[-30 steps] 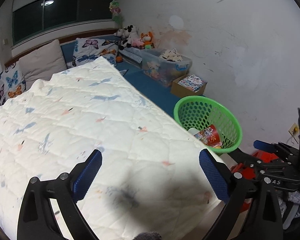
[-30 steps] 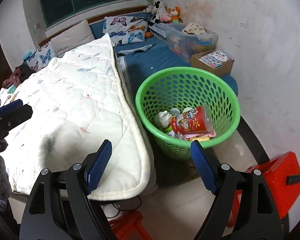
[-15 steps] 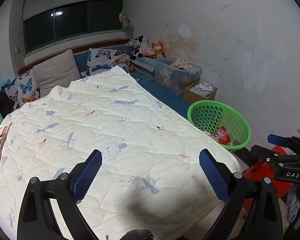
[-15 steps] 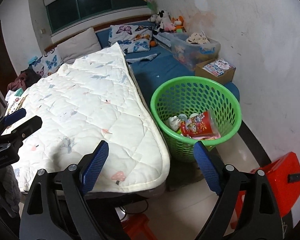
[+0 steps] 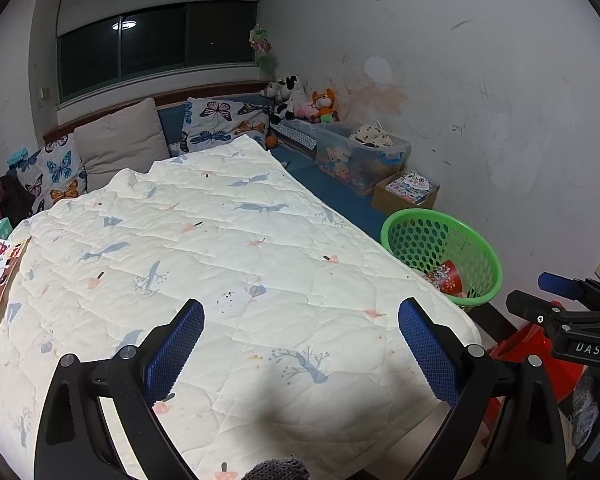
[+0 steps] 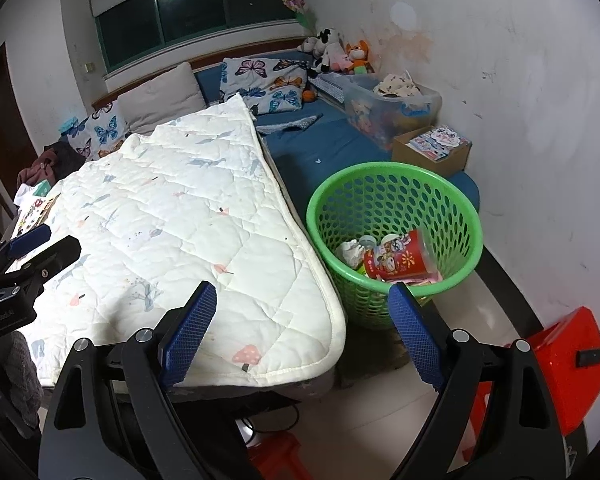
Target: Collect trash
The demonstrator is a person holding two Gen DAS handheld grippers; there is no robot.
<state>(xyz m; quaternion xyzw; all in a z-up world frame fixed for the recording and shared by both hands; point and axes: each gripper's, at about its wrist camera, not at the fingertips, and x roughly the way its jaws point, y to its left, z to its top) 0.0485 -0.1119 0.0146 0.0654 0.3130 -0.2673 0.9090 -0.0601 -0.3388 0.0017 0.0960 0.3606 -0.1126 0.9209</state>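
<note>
Trash in the green basket (image 6: 396, 200), both grippers empty.
Right gripper (image 6: 302, 330) hangs at the bottom of its frame with jaws wide apart and nothing between them; left gripper (image 5: 300, 338) likewise gapes empty over the white quilt (image 5: 220, 260). A red snack cup (image 6: 396, 264) and crumpled paper (image 6: 350, 250) lie inside the basket, centre right, just beside the bed (image 6: 320, 148).

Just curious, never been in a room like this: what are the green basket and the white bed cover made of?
The green basket looks like moulded plastic: a smooth, slightly glossy wall pierced with even round holes. The white bed cover seems to be soft padded fabric, matte, stitched in a diamond quilting pattern with small printed figures. The exact fibre cannot be told.
</note>
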